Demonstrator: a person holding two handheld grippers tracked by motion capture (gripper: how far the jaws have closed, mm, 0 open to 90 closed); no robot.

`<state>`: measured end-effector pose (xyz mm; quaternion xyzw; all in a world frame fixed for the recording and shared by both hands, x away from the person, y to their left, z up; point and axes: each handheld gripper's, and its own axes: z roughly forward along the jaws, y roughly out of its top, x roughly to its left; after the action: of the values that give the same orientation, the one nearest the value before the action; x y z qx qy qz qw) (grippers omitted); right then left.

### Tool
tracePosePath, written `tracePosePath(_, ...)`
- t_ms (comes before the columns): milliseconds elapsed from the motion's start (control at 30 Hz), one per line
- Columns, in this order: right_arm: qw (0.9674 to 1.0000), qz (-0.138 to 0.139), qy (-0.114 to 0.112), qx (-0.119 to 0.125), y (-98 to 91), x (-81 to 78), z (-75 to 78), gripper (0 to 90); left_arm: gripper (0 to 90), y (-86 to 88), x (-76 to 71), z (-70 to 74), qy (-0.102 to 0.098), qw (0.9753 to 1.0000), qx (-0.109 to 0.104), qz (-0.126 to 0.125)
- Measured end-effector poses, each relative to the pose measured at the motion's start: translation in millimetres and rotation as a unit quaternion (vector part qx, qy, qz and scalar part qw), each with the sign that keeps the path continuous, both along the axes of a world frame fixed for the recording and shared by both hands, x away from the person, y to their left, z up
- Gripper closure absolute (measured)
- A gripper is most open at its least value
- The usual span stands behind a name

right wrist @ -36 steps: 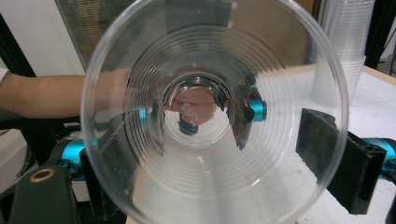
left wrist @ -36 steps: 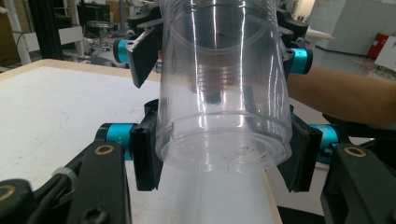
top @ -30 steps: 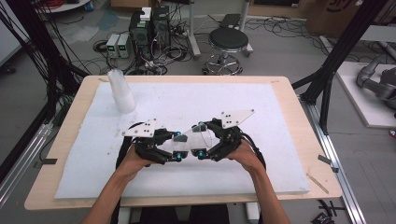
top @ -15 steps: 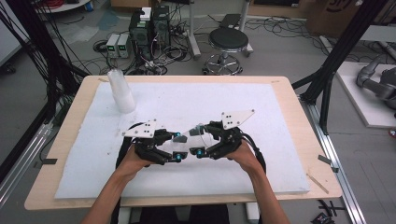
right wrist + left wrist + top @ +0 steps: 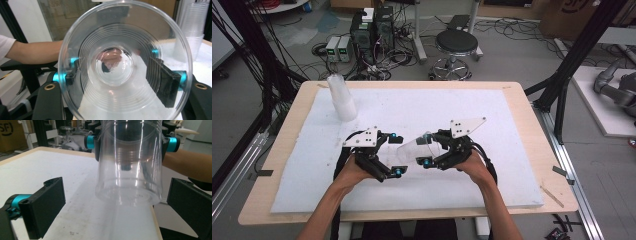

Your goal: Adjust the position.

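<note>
Now right claw (image 5: pixel 428 150) grips a clear plastic cup (image 5: pixel 414 148), newly lifted off desk (image 5: pixel 532 200) towards left claw (image 5: pixel 396 154), jaws apart; handover likely.

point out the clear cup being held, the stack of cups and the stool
clear plastic cup (image 5: pixel 416 146), high view, on its side wall
stack of clear cups (image 5: pixel 341 98), high view, mid stack
black stool (image 5: pixel 456 42), high view, on its seat

Black grippers, teal-capped fingers (image 5: pixel 42 207), grey plates, white sleeve (image 5: pixel 5 43).
</note>
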<state>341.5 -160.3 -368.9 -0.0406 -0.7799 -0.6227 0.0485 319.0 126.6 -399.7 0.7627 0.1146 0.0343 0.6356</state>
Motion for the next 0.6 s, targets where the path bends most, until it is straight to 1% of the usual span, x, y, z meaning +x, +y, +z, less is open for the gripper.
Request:
tracePosePath(67, 0.9998, -0.016, -0.003, -0.009, -2.3, 1.7, 1.8, 34.5, 1.8, 3.6, -1.8, -0.6, -0.004, 0.9993, 0.023, 0.030)
tracePosePath(100, 0.9994, -0.028, -0.001, -0.018, -3.5, 3.0, 3.0, 34.4, 1.7, 6.2, -2.5, -1.6, -0.005, 0.9983, 0.034, 0.046)
tracePosePath(167, 0.9979, -0.046, 0.002, -0.045, -4.3, 6.6, 5.8, 34.4, 1.8, 11.8, -3.4, -4.8, 0.001, 0.9959, 0.050, 0.075)
tracePosePath(200, 0.9972, -0.049, 0.004, -0.056, -4.3, 8.0, 7.4, 34.4, 1.8, 14.4, -3.7, -7.0, 0.007, 0.9949, 0.053, 0.085)
tracePosePath(267, 0.9946, -0.067, 0.008, -0.078, -4.0, 10.9, 11.5, 34.3, 1.7, 20.5, -4.2, -11.2, 0.012, 0.9918, 0.061, 0.112)
tracePosePath(300, 0.9934, -0.073, 0.008, -0.088, -3.8, 13.0, 13.4, 34.4, 1.8, 23.8, -4.5, -13.2, 0.017, 0.9899, 0.062, 0.126)
tracePosePath(333, 0.9918, -0.079, 0.015, -0.100, -3.5, 14.4, 15.7, 34.4, 1.7, 27.5, -4.8, -15.3, 0.021, 0.9881, 0.060, 0.140)
tracePosePath(367, 0.9893, -0.091, 0.011, -0.113, -2.9, 16.0, 17.9, 34.4, 1.7, 31.1, -5.1, -17.5, 0.023, 0.9868, 0.055, 0.151)
tracePosePath(433, 0.9843, -0.106, 0.014, -0.141, -2.0, 18.2, 22.2, 34.4, 1.8, 37.7, -6.5, -21.1, 0.021, 0.9827, 0.057, 0.175)
tracePosePath(467, 0.9810, -0.116, 0.017, -0.155, -1.2, 19.3, 24.0, 34.4, 1.8, 40.7, -7.2, -23.0, 0.022, 0.9812, 0.057, 0.183)
tracePosePath(533, 0.9748, -0.128, 0.017, -0.182, 0.9, 21.9, 27.1, 34.5, 1.9, 46.7, -8.4, -26.4, 0.026, 0.9771, 0.059, 0.203)
tracePosePath(600, 0.9677, -0.142, 0.024, -0.207, 3.6, 24.8, 29.3, 34.6, 1.9, 52.5, -9.3, -30.4, 0.031, 0.9731, 0.063, 0.220)
